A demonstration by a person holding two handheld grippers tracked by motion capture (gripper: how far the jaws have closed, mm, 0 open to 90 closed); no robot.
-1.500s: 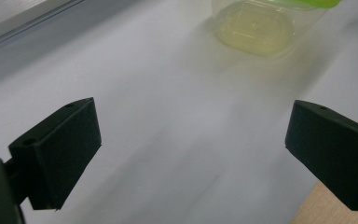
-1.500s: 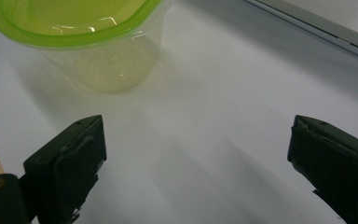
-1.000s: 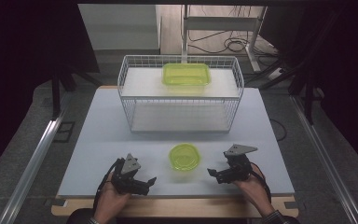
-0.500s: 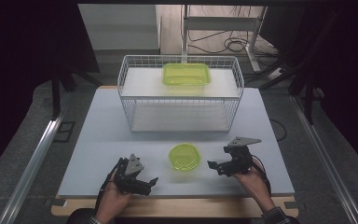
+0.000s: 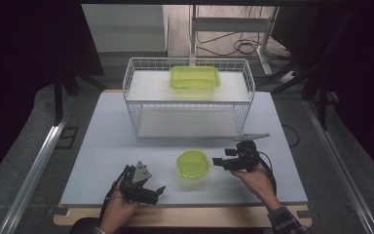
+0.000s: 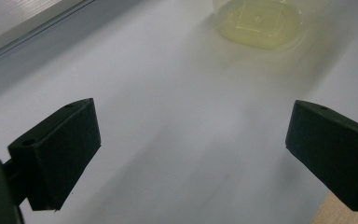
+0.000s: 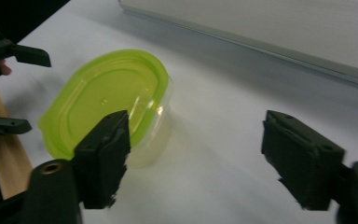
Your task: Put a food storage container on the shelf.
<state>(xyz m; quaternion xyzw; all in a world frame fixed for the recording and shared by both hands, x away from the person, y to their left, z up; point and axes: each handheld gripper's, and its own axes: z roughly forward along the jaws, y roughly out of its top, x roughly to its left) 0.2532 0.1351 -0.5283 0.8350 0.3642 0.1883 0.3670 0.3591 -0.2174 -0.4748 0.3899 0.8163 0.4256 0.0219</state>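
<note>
A pale blue-white rectangular table (image 5: 102, 146) with a wooden front edge stands on grey carpeted floor (image 5: 341, 195). A white wire rack (image 5: 131, 97) stands at its far middle, and a lime-green rectangular plastic container (image 5: 195, 77) lies on the rack's upper white panel. A small oval clear plastic tub with a lime-green lid (image 5: 193, 163) sits near the front edge, well apart from the rack. Black cables (image 5: 238, 47) coil on the floor behind, and a metal rail (image 5: 34, 170) runs along the left.

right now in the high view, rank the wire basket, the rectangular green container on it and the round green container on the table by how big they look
1. wire basket, by far the largest.
2. rectangular green container, on the basket's top shelf.
3. round green container, on the table between the grippers.
The rectangular one sits farther from the camera and looks bigger anyway, so that order seems safe.
</note>
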